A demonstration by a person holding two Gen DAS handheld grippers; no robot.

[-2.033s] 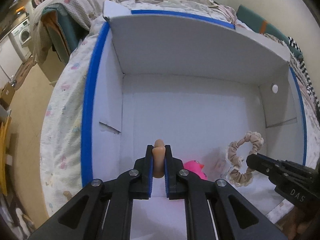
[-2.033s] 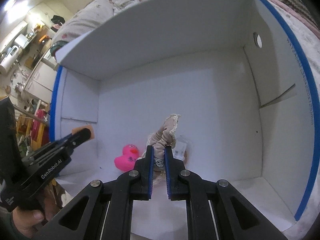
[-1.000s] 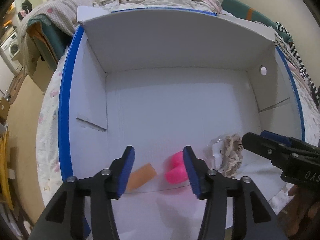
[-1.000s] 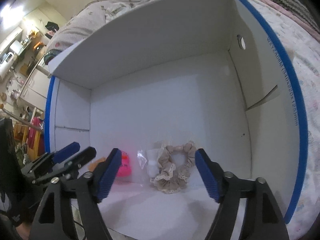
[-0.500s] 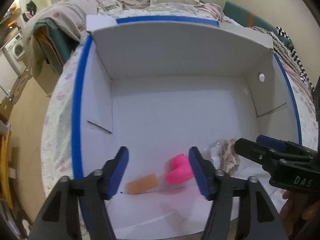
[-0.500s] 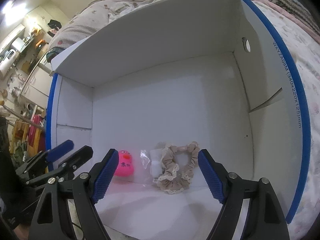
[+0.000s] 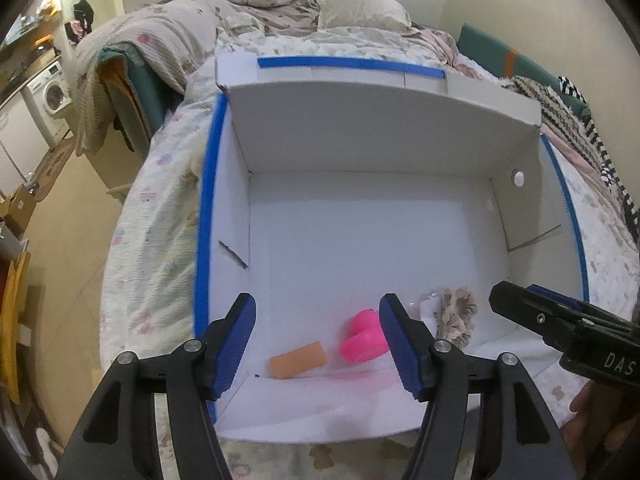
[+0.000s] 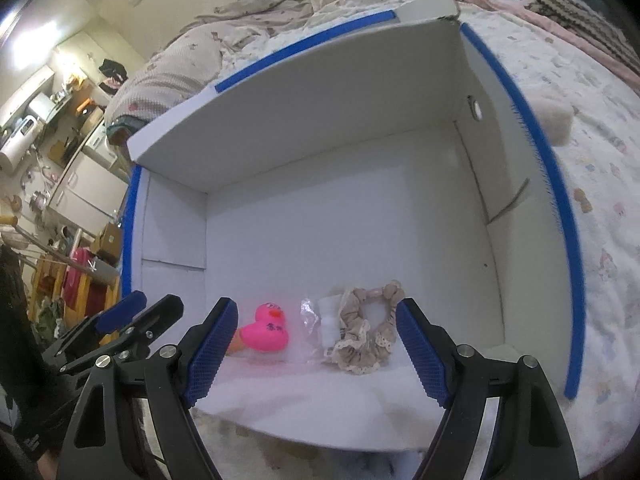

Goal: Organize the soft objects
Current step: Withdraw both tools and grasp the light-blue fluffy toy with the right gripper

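A white cardboard box with blue-taped edges lies open on the bed; it also shows in the right wrist view. On its floor near the front lie an orange foam block, a pink rubber duck and a beige lace scrunchie beside a clear packet. My left gripper is open and empty above the block and duck. My right gripper is open and empty above the duck and scrunchie.
The box rests on a bed with a patterned quilt and rumpled bedding behind. A beige soft object lies on the quilt right of the box. A washing machine and shelves stand at far left.
Both grippers opened and let go: the orange block and the scrunchie now lie on the box floor. Both grippers have since drawn back and up from the box.
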